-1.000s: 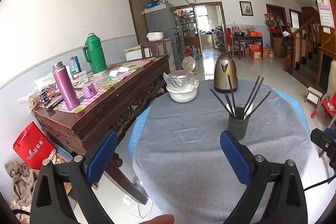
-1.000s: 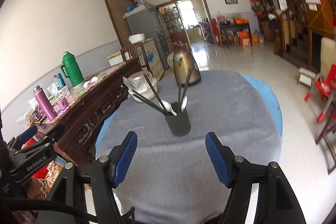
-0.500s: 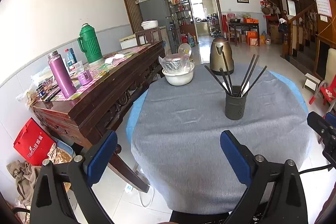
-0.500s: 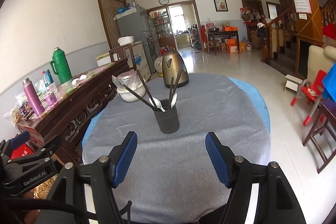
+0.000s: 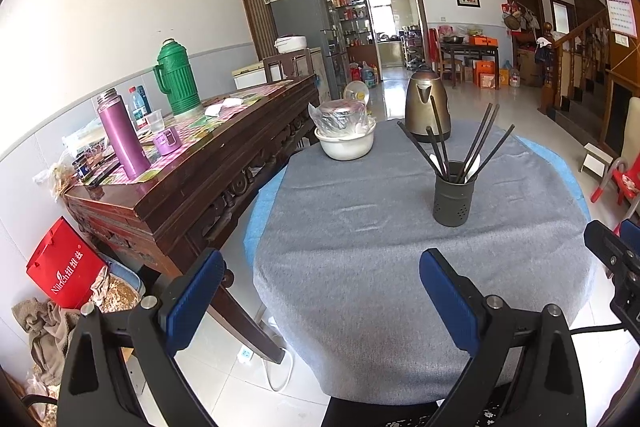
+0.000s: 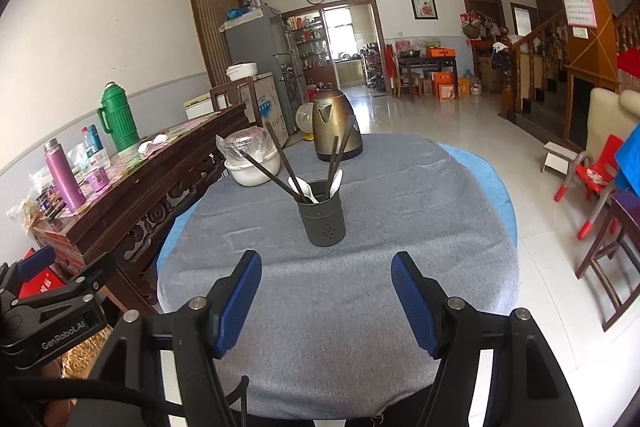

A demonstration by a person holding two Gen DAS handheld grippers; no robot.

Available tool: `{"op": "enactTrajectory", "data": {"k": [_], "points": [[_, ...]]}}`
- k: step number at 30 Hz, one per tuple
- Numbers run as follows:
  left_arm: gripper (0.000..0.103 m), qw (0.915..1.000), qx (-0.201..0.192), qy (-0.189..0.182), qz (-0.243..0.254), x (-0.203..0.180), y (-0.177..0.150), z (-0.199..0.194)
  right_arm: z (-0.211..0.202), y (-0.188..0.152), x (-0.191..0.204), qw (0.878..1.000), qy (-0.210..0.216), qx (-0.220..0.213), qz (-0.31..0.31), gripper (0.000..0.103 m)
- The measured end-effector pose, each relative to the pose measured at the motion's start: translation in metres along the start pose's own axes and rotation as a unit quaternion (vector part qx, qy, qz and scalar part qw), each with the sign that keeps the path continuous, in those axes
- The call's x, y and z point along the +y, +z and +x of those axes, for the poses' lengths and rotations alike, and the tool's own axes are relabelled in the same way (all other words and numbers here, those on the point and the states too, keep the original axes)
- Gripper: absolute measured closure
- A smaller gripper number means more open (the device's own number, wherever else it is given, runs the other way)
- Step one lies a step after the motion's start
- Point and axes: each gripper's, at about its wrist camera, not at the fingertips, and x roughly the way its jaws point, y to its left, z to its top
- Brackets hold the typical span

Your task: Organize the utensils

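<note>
A dark grey utensil holder (image 5: 455, 194) stands upright on the grey cloth of the round table (image 5: 360, 227); it also shows in the right wrist view (image 6: 323, 213). Several dark chopsticks (image 5: 486, 139) and white spoons (image 6: 303, 188) stick out of it. My left gripper (image 5: 320, 289) is open and empty, near the table's front left edge, well short of the holder. My right gripper (image 6: 326, 293) is open and empty, in front of the holder. The left gripper's body shows at the lower left of the right wrist view (image 6: 48, 303).
A bronze kettle (image 5: 427, 104) and a white bowl with a wrapped pot (image 5: 345, 137) stand at the table's far side. A wooden sideboard (image 5: 208, 163) with flasks and bottles runs along the left. A red chair (image 6: 592, 175) and a dark stool (image 6: 612, 251) stand to the right.
Both grippers have pulled back and risen from the table; the holder looks smaller and farther, and more of the table's front edge shows. Both stay open.
</note>
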Motion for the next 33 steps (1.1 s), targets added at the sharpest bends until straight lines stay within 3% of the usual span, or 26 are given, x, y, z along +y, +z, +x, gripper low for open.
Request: {"op": "enactTrajectory", "data": {"k": [9, 33], "points": [[0.005, 1.0000, -0.002, 0.001, -0.002, 0.003, 0.000, -0.001, -0.013, 0.000, 0.009, 0.999, -0.004, -0.026, -0.022, 0.032], [0.005, 1.0000, -0.003, 0.000, -0.005, 0.004, -0.003, -0.001, -0.023, -0.001, 0.015, 0.998, -0.004, -0.039, -0.043, 0.032]]}}
